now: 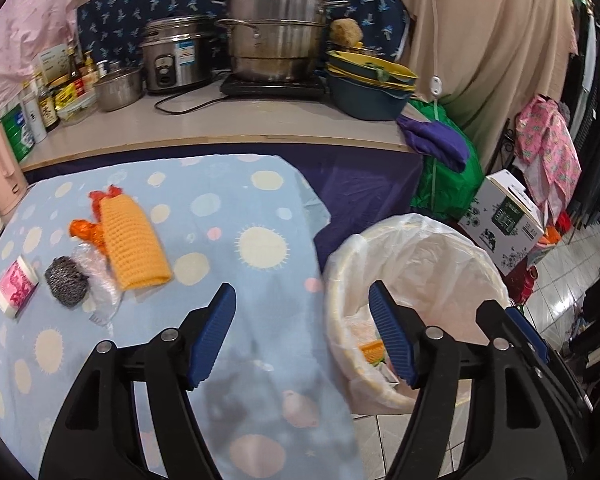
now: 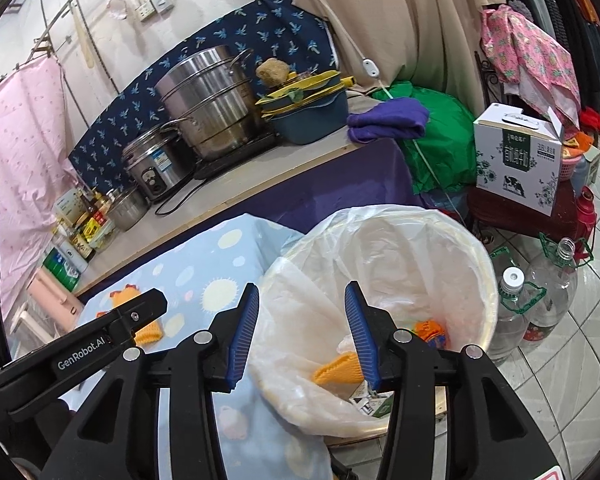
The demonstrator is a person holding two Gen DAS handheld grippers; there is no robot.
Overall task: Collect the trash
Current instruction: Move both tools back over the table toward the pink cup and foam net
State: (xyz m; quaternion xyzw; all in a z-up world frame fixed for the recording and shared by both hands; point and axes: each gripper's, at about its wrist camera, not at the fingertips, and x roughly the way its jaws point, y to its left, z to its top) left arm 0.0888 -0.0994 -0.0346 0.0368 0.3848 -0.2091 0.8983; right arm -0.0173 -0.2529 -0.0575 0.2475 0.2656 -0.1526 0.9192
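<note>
On the blue dotted cloth (image 1: 228, 264) lie an orange knitted cloth (image 1: 134, 240), orange net scraps (image 1: 86, 230), a steel scourer (image 1: 66, 280), a clear plastic wrapper (image 1: 100, 280) and a small pink-and-white pack (image 1: 16, 286). My left gripper (image 1: 302, 336) is open and empty, over the cloth's right edge beside the bin (image 1: 428, 280). My right gripper (image 2: 302, 336) is open and empty, above the lined bin (image 2: 440, 248), which holds an orange knitted piece (image 2: 338, 368), an orange scrap (image 2: 430, 330) and paper bits (image 2: 370, 402).
Behind is a counter (image 1: 228, 120) with steel pots (image 1: 276, 28), a rice cooker (image 1: 176, 56), bottles (image 1: 56, 88) and stacked basins (image 1: 368, 80). A milk carton box (image 2: 518, 156) and clear plastic jugs (image 2: 540, 296) stand on the tiled floor right of the bin.
</note>
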